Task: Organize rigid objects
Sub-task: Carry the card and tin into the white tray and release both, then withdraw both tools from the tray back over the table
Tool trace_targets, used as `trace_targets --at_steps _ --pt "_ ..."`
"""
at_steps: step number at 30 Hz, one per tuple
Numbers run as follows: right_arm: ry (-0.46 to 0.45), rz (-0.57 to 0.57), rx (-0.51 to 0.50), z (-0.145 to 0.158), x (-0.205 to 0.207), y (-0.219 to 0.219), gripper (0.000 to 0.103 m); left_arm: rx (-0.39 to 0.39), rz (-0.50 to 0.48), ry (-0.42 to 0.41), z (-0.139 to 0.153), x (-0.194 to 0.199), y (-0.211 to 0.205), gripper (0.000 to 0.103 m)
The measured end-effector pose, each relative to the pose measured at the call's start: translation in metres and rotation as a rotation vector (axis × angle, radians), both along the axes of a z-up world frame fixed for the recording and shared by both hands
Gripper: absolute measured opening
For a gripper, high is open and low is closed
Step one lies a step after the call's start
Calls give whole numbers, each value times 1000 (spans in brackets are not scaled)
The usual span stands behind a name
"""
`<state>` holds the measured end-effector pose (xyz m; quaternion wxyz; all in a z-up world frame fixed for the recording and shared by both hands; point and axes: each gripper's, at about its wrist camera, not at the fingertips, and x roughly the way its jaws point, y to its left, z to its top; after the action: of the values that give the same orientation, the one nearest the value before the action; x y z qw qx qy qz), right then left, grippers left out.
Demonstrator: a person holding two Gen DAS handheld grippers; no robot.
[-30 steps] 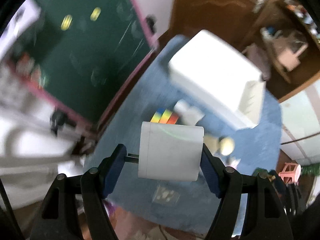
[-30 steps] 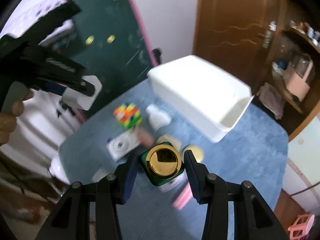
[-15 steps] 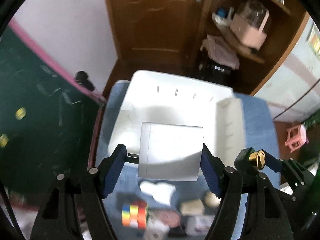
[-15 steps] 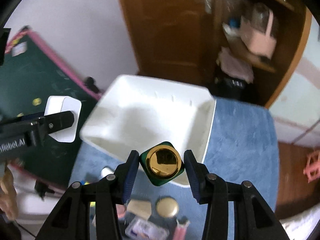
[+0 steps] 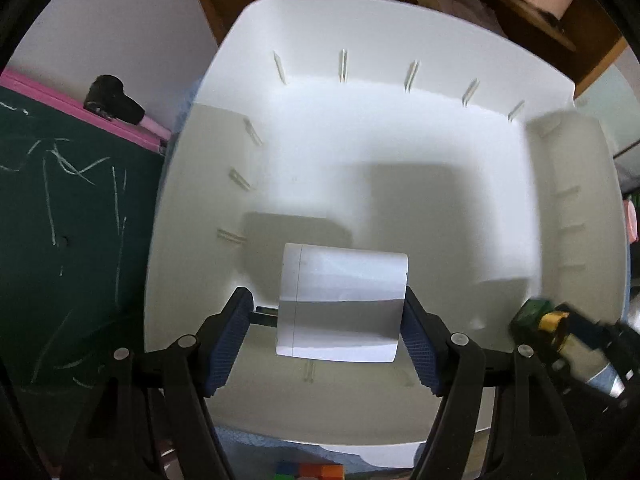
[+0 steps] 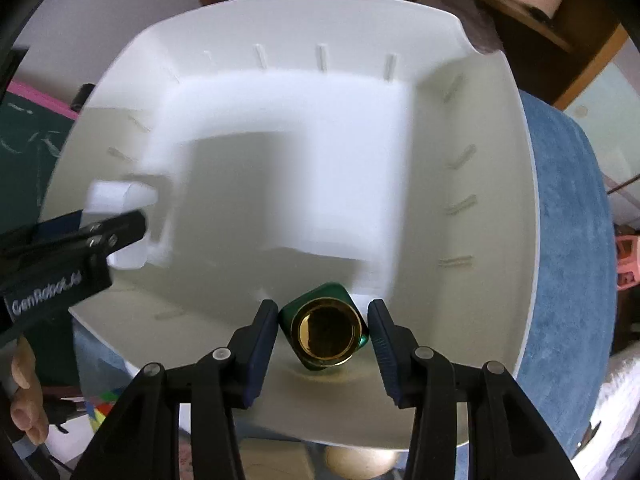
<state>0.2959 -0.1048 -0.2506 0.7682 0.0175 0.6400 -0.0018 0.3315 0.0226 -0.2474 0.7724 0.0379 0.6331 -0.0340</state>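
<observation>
White bin [image 5: 400, 128] below — both grippers hold objects over it.

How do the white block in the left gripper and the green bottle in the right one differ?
The white block is plain, boxy and wider; the green bottle is dark, gold-capped and narrower. The left gripper stands wider than the right gripper. Both hang gripped over the white bin.

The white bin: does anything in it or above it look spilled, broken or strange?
Nothing stands out. The white bin looks whole and holds nothing yet. The left tool holds a white block over it, and the right tool holds a green bottle with a gold cap. Nothing is spilled.
</observation>
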Motion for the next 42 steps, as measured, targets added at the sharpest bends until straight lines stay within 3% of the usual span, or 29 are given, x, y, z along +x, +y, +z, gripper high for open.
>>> trace_targets --at_steps 4,5,8,12,15,17,19,21,23,25,33,42 --pt "22 -3 -56 3 -1 -10 41 38 -9 19 -5 -9 -2 75" --pt "17 -1 -104 5 -3 -12 42 49 -18 21 -6 -11 -4 75" --pt "9 20 -237 6 -9 -22 31 77 -53 33 -7 -19 -14 76" --pt "5 42 -241 7 -18 -31 31 84 -58 24 -8 -33 -21 76" --pt "-6 55 -260 5 -14 -27 32 38 -54 23 -3 -40 -22 76" --pt "-13 58 -256 5 -7 -16 35 26 -56 -1 5 -45 -22 78" --pt "-18 48 -219 6 -8 -17 43 37 -60 -48 15 -51 -23 86" --pt "-37 25 -185 11 2 -14 56 27 -60 -83 28 -56 -21 87" --pt "-72 11 -148 21 -2 -11 61 -12 -46 -100 41 -61 -18 88" --pt "-105 2 -118 31 -6 -8 61 -49 -29 -117 53 -69 -16 93" --pt "-213 -35 -93 80 -30 4 61 -113 -21 -224 94 -50 1 94" --pt "-296 -57 -6 132 -72 11 61 -161 -20 -306 136 -79 9 94"
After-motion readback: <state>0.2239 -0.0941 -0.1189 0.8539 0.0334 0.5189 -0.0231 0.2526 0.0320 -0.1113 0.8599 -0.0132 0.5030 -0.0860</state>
